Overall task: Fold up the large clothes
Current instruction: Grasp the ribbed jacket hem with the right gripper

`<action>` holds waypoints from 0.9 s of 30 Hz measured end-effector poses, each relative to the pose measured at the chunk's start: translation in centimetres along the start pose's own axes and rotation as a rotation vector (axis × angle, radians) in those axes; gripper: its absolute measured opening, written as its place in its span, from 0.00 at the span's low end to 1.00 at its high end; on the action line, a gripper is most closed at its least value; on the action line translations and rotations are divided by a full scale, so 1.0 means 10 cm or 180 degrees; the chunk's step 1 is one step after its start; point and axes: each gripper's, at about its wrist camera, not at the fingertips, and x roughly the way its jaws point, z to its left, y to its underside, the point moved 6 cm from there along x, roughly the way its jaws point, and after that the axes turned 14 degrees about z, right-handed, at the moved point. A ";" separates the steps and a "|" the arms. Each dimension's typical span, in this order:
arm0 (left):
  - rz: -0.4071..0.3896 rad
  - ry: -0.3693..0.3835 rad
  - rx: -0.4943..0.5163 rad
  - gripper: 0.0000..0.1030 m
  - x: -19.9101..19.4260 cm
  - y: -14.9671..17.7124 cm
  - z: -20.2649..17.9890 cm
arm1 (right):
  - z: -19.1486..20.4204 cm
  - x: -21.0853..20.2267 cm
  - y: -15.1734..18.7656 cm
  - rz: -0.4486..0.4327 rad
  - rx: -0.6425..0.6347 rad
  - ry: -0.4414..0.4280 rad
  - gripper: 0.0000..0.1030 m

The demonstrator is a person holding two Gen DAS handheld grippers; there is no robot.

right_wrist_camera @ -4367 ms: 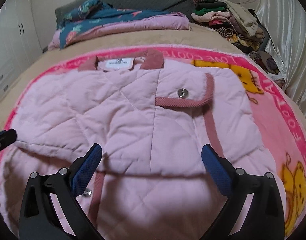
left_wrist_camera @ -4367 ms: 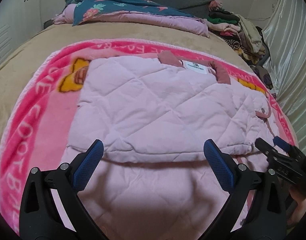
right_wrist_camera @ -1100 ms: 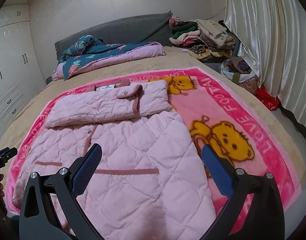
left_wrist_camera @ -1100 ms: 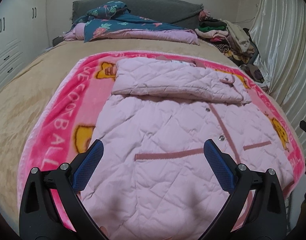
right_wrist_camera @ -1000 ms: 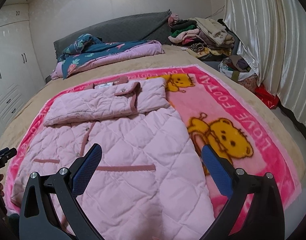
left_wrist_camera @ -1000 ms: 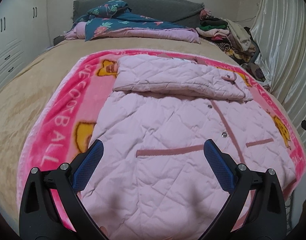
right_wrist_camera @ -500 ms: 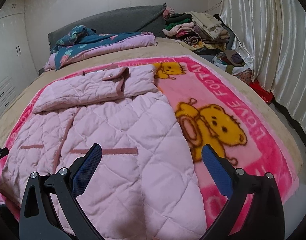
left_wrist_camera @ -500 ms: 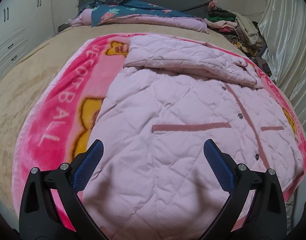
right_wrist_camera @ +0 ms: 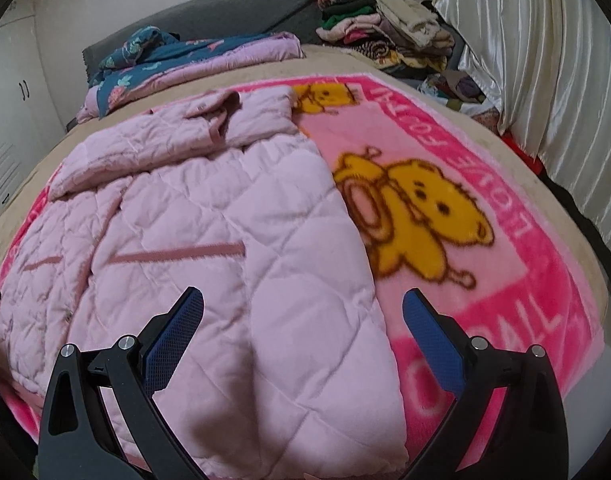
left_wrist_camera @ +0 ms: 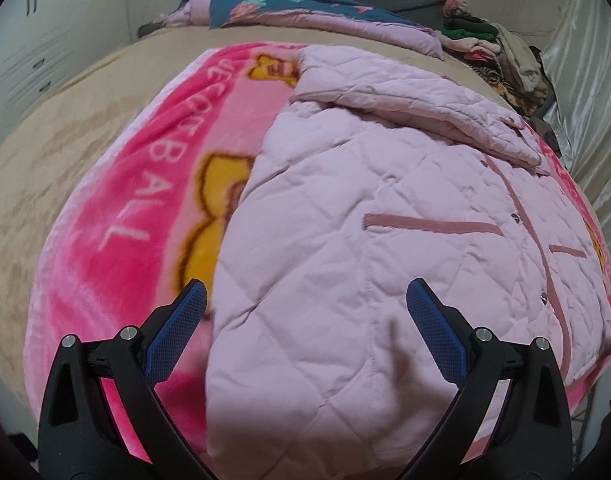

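Observation:
A pale pink quilted coat (left_wrist_camera: pixel 365 216) lies spread on a pink teddy-bear blanket (left_wrist_camera: pixel 105 216), its top part and sleeves folded down across the chest. It also shows in the right wrist view (right_wrist_camera: pixel 209 240). My left gripper (left_wrist_camera: pixel 305 320) is open and empty, just above the coat's bottom left corner near the hem. My right gripper (right_wrist_camera: pixel 301 324) is open and empty, above the coat's bottom right corner, where the coat's edge meets the blanket (right_wrist_camera: pixel 505 280).
The bed has a tan cover (left_wrist_camera: pixel 65 120). A blue floral quilt (left_wrist_camera: pixel 273 0) lies at the headboard. A pile of clothes (right_wrist_camera: pixel 385 32) sits at the far right. A shiny curtain (right_wrist_camera: pixel 545 80) hangs on the right, white cupboards (left_wrist_camera: pixel 37 32) on the left.
Both grippers have drawn back from the folded top part to the coat's bottom hem and come down close to its two lower corners. Both stay open.

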 end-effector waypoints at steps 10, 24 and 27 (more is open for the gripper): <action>0.0281 0.0124 -0.0295 0.91 0.13 0.14 0.26 | -0.24 0.30 0.29 0.0279 0.0221 -0.0110 0.96; 0.0691 0.0452 -0.0269 0.91 0.34 0.33 0.11 | -0.32 0.34 0.55 0.0324 0.0423 -0.0551 0.96; 0.0725 0.0515 -0.0189 0.91 0.36 0.36 0.04 | -0.31 0.33 0.58 0.0330 0.0400 -0.0607 0.92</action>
